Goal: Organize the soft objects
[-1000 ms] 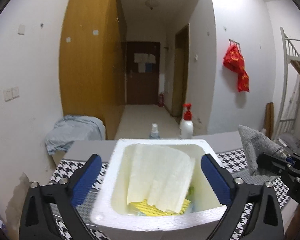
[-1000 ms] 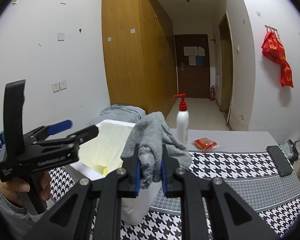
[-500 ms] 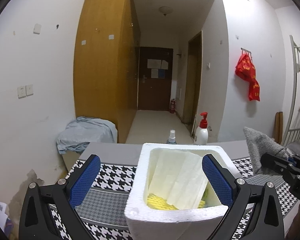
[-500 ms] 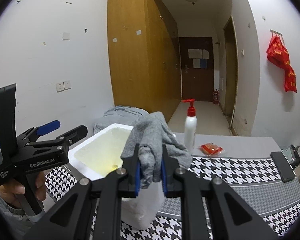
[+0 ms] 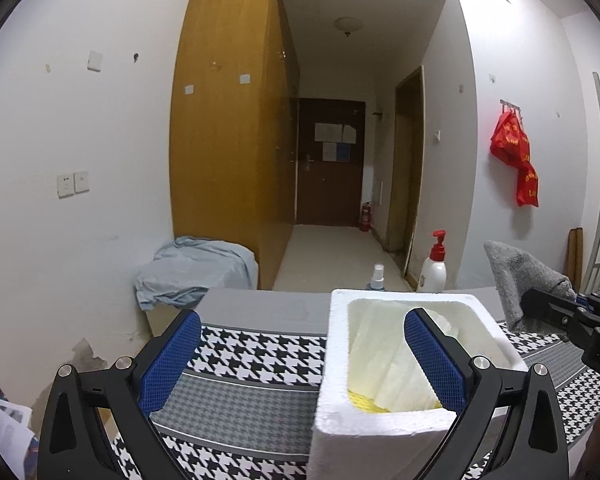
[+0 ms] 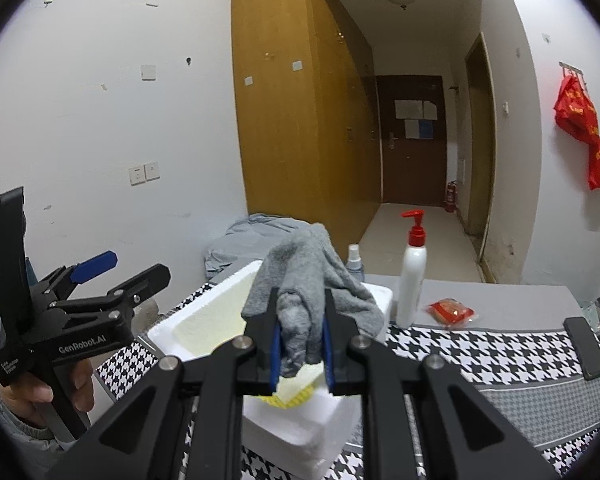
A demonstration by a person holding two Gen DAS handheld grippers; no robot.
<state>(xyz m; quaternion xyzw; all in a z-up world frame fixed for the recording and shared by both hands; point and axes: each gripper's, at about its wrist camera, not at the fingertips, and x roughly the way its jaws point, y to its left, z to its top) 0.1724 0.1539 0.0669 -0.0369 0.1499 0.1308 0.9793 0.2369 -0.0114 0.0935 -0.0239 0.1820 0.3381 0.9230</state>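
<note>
The right gripper (image 6: 300, 346) is clenched on a grey glove (image 6: 306, 280), whose bunched fabric is pinched between the blue pads while the rest flops over the fingertips. The glove hangs just above the near right rim of a white foam box (image 5: 380, 436); whether it touches the rim cannot be told. The box stands on the tabletop (image 6: 500, 354), which is covered with a black-and-white houndstooth cloth, toward its left side. Inside the box lie a pale yellow folded cloth (image 5: 384, 364) leaning against the wall and a yellow mesh piece (image 5: 364, 400) at the bottom.

The left gripper (image 5: 300, 360) is released, its jaws wide apart with nothing between the pads; its right finger reaches over the box opening and its left finger is over the bare cloth beside the box. A hand (image 6: 52, 384) holds its handle at the left edge of the tabletop.

Near the far edge stand a white pump bottle (image 6: 412, 280) with a red top and a small spray bottle (image 6: 354, 260), just behind the box. A red packet (image 6: 450, 310) lies right of the pump bottle, and a black phone (image 6: 584, 346) lies toward the right edge.
</note>
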